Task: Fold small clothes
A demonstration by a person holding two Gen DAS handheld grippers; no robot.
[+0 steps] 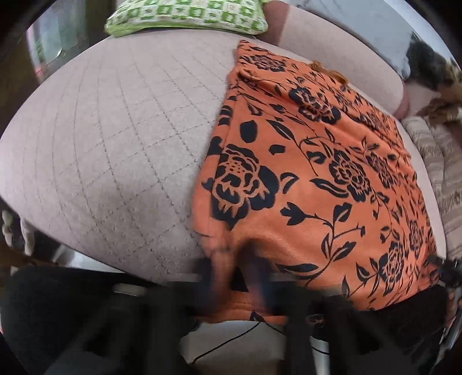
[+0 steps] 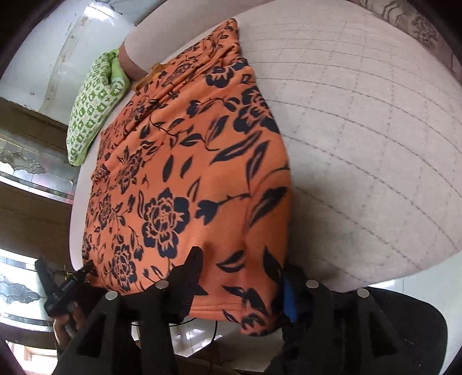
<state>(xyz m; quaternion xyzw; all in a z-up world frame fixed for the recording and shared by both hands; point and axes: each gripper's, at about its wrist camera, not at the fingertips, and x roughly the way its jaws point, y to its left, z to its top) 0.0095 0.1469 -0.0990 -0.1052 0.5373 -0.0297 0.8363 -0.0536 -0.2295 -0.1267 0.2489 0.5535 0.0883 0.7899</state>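
Left wrist view: clenched left hand-held gripper [image 1: 231,277] pinches fleecy orange floral garment [image 1: 311,173] on quilted cushion [image 1: 115,144].

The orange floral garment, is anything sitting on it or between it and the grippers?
Nothing visible. The orange floral garment lies bare on the quilted cushion; both grippers are already at its near edge. The green pillow sits beyond it.

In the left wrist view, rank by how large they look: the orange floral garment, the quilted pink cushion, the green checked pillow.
1. Quilted pink cushion, partly covered by the garment.
2. Orange floral garment, nearly as large in frame; it lies nearer the camera, so this ranking is unsure.
3. Green checked pillow, clearly smallest and cut off by the top edge.
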